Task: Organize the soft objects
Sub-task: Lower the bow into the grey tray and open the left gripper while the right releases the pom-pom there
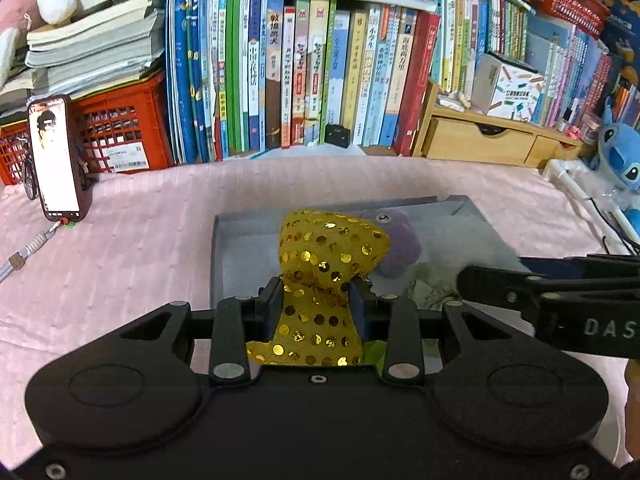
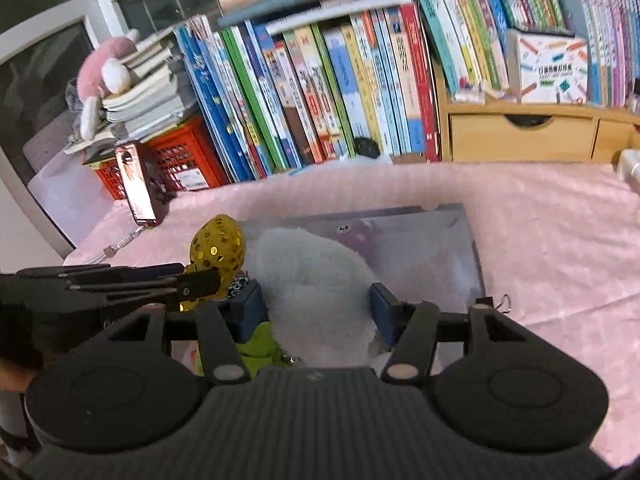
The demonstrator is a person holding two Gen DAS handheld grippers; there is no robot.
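Left wrist view: left gripper (image 1: 316,304) pinches one yellow sequined pouch (image 1: 324,276) at its waist, over the grey bin (image 1: 460,216) at 12 o'clock; soft, light, sequins likely slippery, so the narrow middle suits. Right wrist view: right gripper (image 2: 316,308), jaws partly closed, squeezes one white plush toy (image 2: 316,280) above the same bin; it squashes easily, so grip the body's middle.

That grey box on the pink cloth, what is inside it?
The grey box shows a purple plush toy and something green lower down. The gold sequinned piece and white fluffy toy, both gripped, cover the rest.
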